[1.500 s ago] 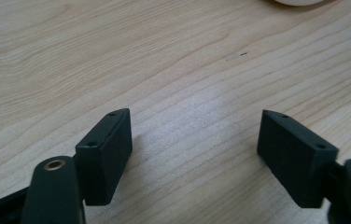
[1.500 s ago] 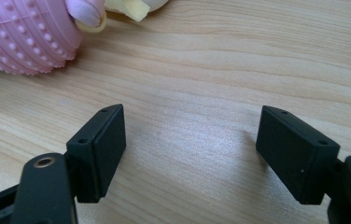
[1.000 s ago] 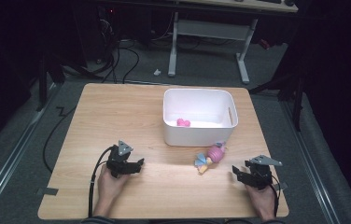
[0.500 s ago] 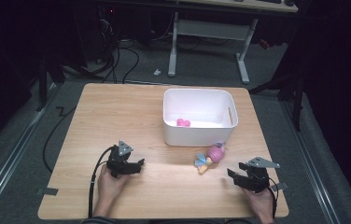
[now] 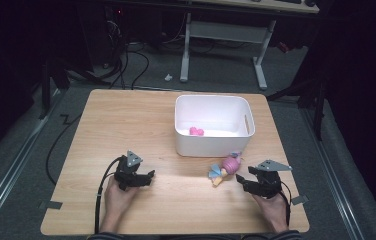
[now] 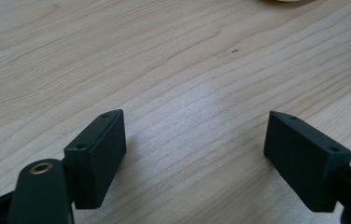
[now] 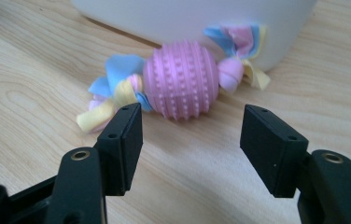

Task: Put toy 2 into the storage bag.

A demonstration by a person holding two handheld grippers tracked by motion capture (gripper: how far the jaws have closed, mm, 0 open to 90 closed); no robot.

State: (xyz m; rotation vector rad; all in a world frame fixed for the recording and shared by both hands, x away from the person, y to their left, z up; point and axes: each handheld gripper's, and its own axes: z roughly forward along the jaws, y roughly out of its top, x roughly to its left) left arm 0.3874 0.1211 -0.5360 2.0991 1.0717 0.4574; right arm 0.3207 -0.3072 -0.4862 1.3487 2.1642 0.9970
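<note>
A pink ribbed ball toy [image 5: 226,169] with blue, yellow and pink fabric tufts at both ends lies on the wooden table just in front of the white bin [image 5: 211,146]. In the right gripper view the toy [image 7: 181,79] rests a little beyond my right gripper [image 7: 192,140]. Its jaws have just been opening and stand apart with nothing between them. In the high view the right gripper [image 5: 241,181] sits just right of the toy. My left gripper [image 5: 148,176] hovers at the front left, open [image 6: 194,154] over bare wood.
A small pink object [image 5: 196,131] lies inside the bin. The bin's wall rises right behind the toy [image 7: 187,18]. Cables trail from both grippers toward the table's front edge. A desk frame [image 5: 223,45] stands on the floor beyond the table.
My right gripper has shifted left, closer to the toy, and risen slightly. The left gripper has stayed where it was.
</note>
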